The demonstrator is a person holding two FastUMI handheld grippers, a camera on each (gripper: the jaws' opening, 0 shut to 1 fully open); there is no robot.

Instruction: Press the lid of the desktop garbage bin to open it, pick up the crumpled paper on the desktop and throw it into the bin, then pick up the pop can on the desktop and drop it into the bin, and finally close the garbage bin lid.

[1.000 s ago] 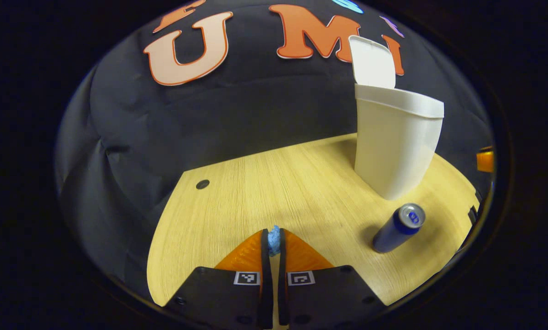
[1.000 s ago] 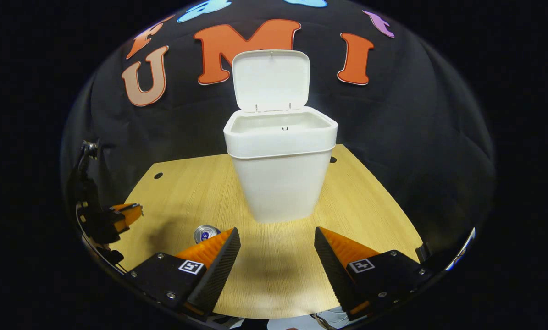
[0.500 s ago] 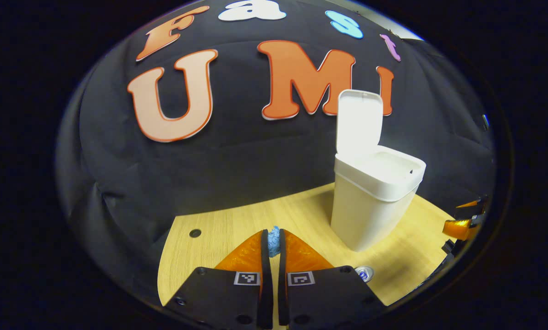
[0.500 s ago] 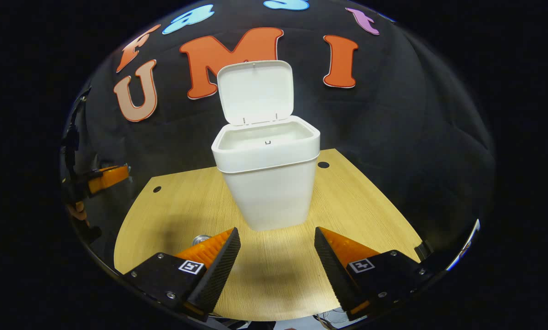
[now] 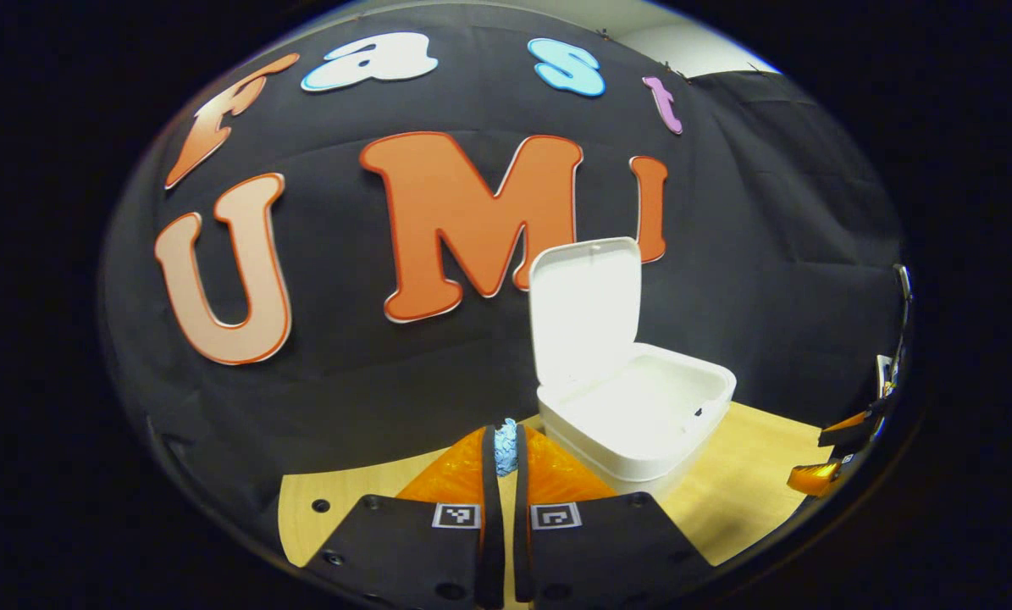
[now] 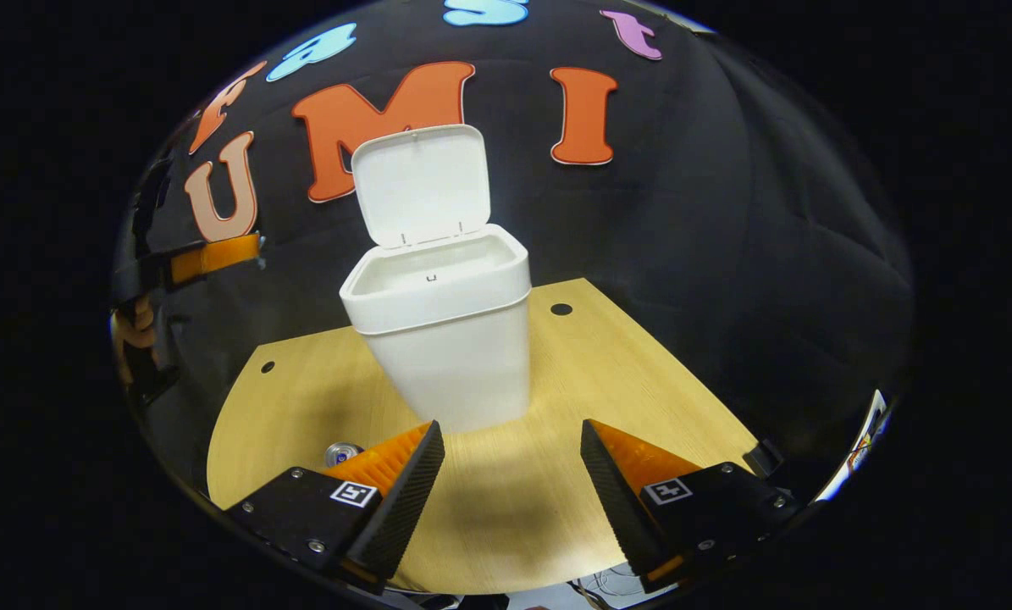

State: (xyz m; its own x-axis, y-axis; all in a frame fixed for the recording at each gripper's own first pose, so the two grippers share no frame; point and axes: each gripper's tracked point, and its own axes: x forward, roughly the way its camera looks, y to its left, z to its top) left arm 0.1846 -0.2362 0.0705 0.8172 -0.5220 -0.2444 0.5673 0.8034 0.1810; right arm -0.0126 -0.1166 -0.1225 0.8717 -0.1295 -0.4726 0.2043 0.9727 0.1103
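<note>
The left gripper [image 5: 506, 445] has its two fingers pressed almost together, and between their tips they pinch the crumpled paper [image 5: 506, 447], a small blue wad of which only the top part shows above the fingers. In the left gripper view the white garbage bin [image 5: 641, 424] stands ahead of the fingertips and a little to their right, and it lies lower than they do, because the camera looks down into its open mouth. The lid [image 5: 586, 318] stands upright at the far side of the mouth, so the opening is free from above and from the near side. This is the relation that decides the coming move: I judge that the paper must go forward and to the right until it is over the mouth, and only then the fingers should part; if they part now, the wad would probably fall on the wooden desktop [image 5: 751, 500] beside the bin. The right gripper [image 6: 512, 462] has its fingers spread wide with nothing between them, and it hangs over the desktop in front of the bin, apart from it. The pop can [image 6: 342, 454] stands on the desktop just behind its left finger, not yet taken. The left gripper, seen from the right gripper view at the left edge, is high, about level with the lid.
</note>
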